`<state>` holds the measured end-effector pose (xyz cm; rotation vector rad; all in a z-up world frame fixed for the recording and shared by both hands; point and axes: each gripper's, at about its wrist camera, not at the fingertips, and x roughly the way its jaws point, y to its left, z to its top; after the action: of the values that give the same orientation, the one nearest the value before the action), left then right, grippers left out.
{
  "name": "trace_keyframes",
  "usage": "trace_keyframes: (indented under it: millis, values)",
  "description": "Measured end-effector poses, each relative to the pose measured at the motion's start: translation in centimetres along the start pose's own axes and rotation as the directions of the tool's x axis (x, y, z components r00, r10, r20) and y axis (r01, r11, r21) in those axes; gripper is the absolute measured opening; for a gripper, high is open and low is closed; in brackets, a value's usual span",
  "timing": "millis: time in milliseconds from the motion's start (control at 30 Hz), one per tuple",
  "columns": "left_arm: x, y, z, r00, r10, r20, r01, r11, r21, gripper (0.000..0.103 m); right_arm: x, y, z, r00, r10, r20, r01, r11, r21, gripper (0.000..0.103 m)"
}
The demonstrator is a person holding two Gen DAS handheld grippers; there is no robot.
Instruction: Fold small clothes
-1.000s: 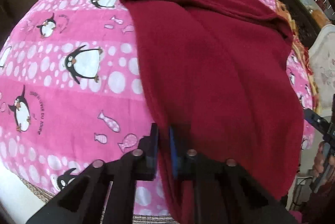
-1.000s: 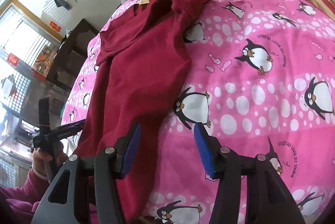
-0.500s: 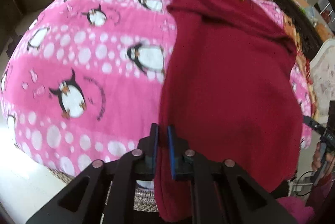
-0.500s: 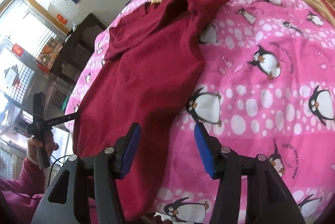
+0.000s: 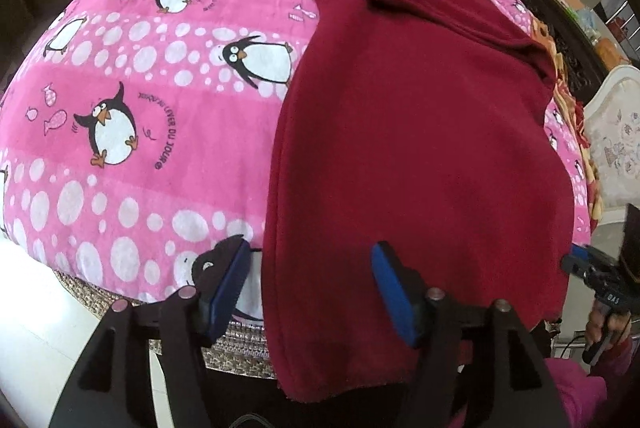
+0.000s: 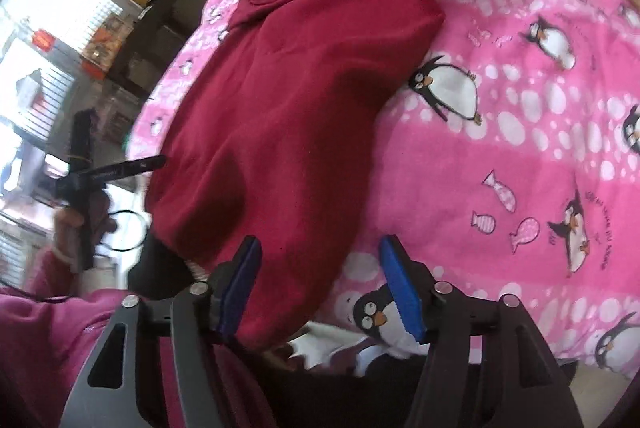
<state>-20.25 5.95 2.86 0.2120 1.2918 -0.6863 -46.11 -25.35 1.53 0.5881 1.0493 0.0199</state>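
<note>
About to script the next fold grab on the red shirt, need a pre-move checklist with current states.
1. Left gripper open: ok, jaws wide apart.
2. Right gripper open: ok, jaws wide apart.
3. Neither gripper is holding cloth: ok.
4. Red shirt lying flat on the penguin blanket: not ok, the bottom hem hangs over the bed edge and the far sleeve end is bunched.
5. Shirt's bottom corners lined up with the jaws: ok; the left gripper straddles the shirt's left edge, and the right gripper straddles its right edge.
6. Cloth layers at the hem separated: cannot tell.
</note>
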Motion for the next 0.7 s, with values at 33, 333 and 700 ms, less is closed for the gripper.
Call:
trace_keyframes:
  millis: [33,333,700]
  values:
    - [-0.1,0.0,0.0,1.000,0.000,-0.001,0.000,1.000,0.000,0.067,-0.3,0.7,0.0,0.999,-0.045,0.014,0.046,0.998,-0.042,0.000]
    - [-0.2,-0.1,-0.6,1.000,-0.016,-0.015,0.016,1.000,0.002,0.067,-5.6,2.5,-0.8,0.994,0.003,0.110,0.011,0.991,-0.130,0.000]
    - [-0.4,0.4,-2.4,0.996,-0.004,-0.085,0.007,0.999,0.037,0.070,-1.4,-0.5,-2.9,0.993,0.119,0.002,-0.119,0.991,0.058,0.027]
